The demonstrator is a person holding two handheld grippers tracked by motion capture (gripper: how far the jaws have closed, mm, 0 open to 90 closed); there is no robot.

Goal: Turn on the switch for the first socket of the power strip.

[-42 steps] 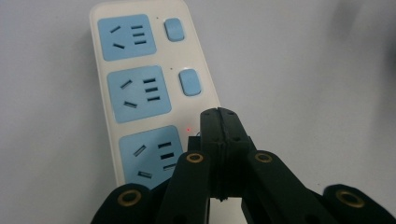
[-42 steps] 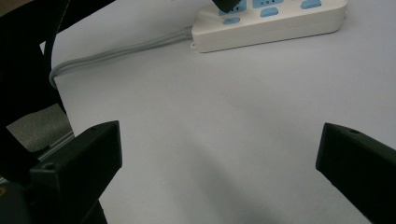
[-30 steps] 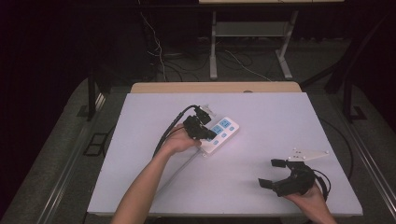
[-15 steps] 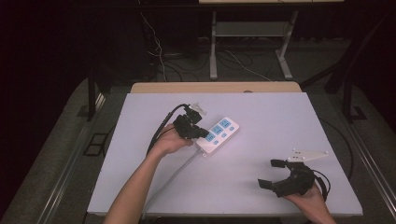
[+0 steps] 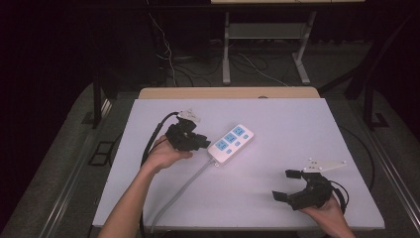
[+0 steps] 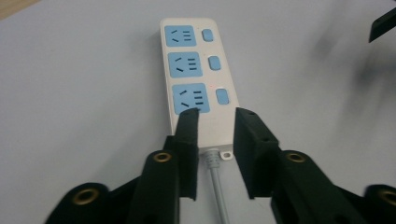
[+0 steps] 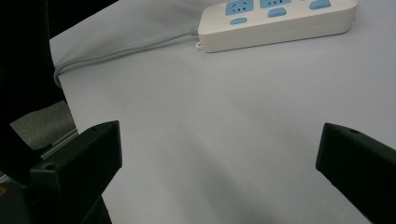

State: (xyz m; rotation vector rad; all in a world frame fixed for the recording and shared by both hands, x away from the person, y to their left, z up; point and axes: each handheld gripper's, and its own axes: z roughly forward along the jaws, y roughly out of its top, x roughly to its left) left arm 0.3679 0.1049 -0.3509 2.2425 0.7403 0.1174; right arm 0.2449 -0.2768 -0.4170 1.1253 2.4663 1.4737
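The left gripper (image 5: 199,143) has drawn back from the power strip (image 5: 231,142) toward the table's left side; a second ago it sat over the strip's cord end, and now it stands just left of that end. In the left gripper view its jaws (image 6: 215,140) stand apart over the strip's (image 6: 196,74) cord end with a narrow gap. The left hand (image 5: 166,154) and forearm have shifted left of the strip with it.

white power strip (image 5: 231,143), three blue sockets, lies flat and diagonal mid-table; its grey cord (image 5: 183,189) runs to the near edge.
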